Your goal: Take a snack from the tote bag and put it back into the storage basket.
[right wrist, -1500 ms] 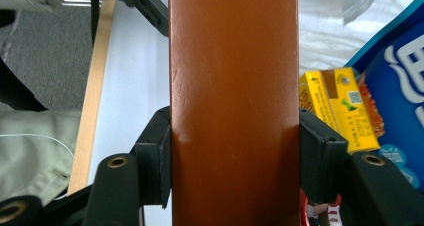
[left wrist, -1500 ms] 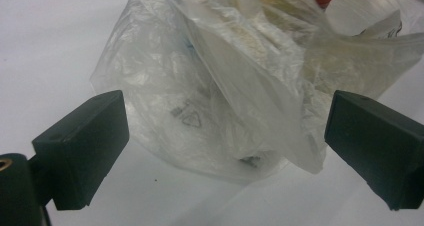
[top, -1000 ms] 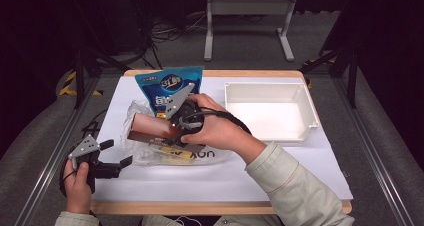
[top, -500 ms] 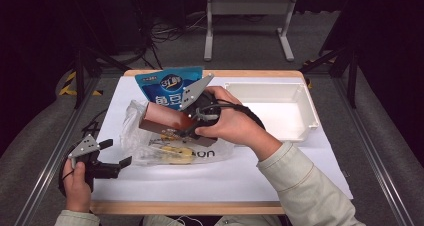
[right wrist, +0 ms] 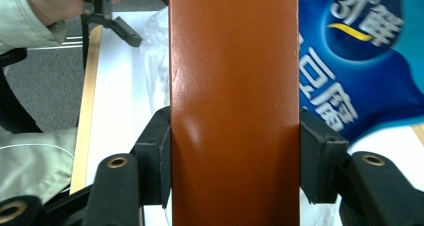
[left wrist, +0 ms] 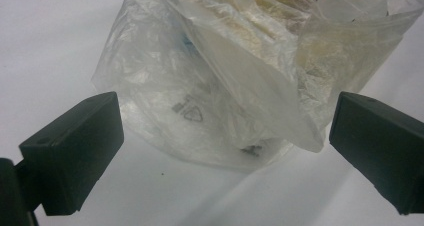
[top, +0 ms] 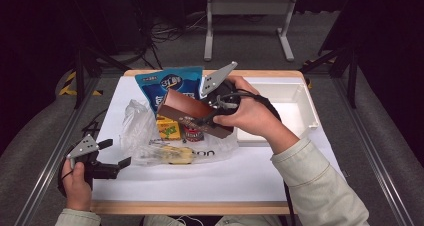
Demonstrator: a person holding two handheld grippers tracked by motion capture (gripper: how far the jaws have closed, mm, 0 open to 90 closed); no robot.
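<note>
Near the tabletop's front left corner, the left gripper (top: pixel 116 165) rests with its jaws spread wide and nothing between them, facing the clear plastic bag (left wrist: pixel 240 86) just ahead. Farther in, the right gripper (right wrist: pixel 235 161) is clamped on a brown box (top: pixel 196 114), held tilted above the bag. Behind lies a blue snack bag (top: pixel 167 86); a white tray (top: pixel 306 101) sits toward the far right corner.

A glossy brown box (top: pixel 192 114), a blue white-lettered bag (top: pixel 167 86), a yellow carton (top: pixel 168 128).
</note>
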